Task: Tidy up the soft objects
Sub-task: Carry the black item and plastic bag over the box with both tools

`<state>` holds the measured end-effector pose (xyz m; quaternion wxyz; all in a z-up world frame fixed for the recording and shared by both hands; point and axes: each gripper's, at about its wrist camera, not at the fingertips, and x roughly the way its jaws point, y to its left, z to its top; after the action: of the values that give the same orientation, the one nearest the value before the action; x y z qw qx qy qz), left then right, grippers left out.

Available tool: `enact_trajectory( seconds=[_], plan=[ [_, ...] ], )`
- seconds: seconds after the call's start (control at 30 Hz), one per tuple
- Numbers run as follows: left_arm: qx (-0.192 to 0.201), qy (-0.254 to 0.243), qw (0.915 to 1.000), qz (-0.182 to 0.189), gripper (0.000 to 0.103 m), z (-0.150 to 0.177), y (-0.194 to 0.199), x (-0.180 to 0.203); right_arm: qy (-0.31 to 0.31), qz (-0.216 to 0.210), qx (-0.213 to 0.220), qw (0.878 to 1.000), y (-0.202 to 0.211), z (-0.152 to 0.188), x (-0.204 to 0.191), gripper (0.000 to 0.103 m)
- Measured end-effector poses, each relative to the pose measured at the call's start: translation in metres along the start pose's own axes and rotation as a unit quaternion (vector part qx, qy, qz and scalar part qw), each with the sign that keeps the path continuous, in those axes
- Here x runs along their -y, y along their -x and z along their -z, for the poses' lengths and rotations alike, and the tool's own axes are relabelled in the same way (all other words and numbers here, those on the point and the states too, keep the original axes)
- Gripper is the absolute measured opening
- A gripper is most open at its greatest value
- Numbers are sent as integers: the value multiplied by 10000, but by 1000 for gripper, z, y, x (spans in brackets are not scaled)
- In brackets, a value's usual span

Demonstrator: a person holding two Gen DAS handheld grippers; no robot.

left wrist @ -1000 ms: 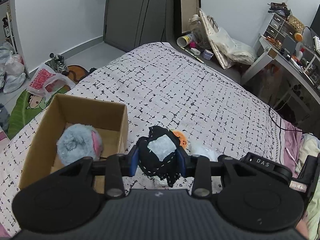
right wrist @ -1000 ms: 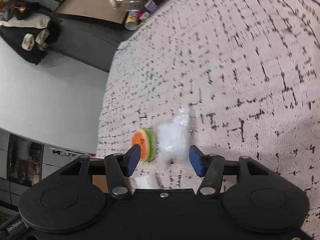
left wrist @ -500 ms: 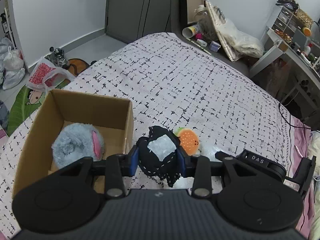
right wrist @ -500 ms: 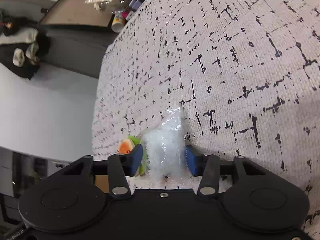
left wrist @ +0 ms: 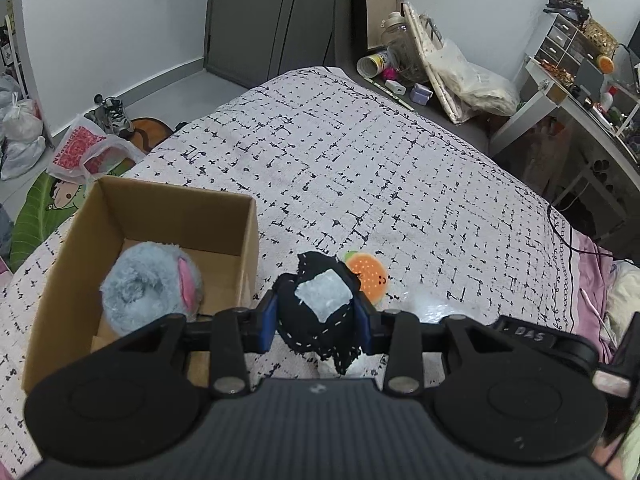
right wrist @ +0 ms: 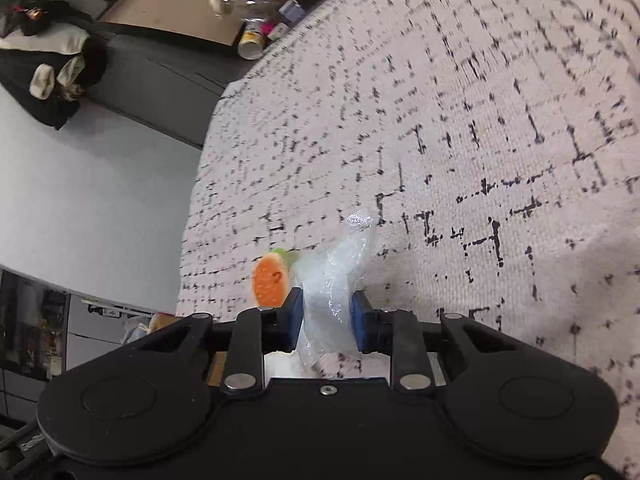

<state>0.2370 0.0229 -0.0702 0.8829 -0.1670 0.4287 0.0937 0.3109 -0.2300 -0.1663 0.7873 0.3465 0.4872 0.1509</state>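
My left gripper (left wrist: 316,322) is shut on a black stitched soft toy with a white patch (left wrist: 326,294), held just right of the cardboard box (left wrist: 250,240). A grey plush with a pink ear (left wrist: 148,284) lies inside the box. My right gripper (right wrist: 326,316) has its jaws closing on a clear plastic bag (right wrist: 332,276), with the blue pads pressing its sides. A small orange burger toy (right wrist: 270,282) lies on the bed just left of the bag. In the left wrist view the burger toy (left wrist: 368,276) shows behind the black toy, and the right gripper's body (left wrist: 532,340) sits low on the right.
The bed cover (left wrist: 360,160), white with black marks, stretches away. Bags (left wrist: 92,152) and shoes (left wrist: 114,114) lie on the floor at left. Bottles and a sack (left wrist: 468,80) crowd the bed's far end. A cluttered desk (left wrist: 580,96) stands at right.
The right gripper's jaws came in from wide apart onto the clear bag, which now stands up between the pads. The left gripper kept its hold on the black toy.
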Motion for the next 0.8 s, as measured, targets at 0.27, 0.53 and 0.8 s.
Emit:
enact_trajectory(
  seconds=[0.27,0.53,0.8],
  plan=[
    [104,12,9999,33,38,8,23,-2,427,-129,286,9986,49,8,-24,25],
    [275,-22,9996,89,38,12,48,-5,684,-251,540,9959,83,15,-35,25],
    [377,7,9992,93,38,16,65,-16,999,-490,800,9906,110,30,-50,25]
  ],
)
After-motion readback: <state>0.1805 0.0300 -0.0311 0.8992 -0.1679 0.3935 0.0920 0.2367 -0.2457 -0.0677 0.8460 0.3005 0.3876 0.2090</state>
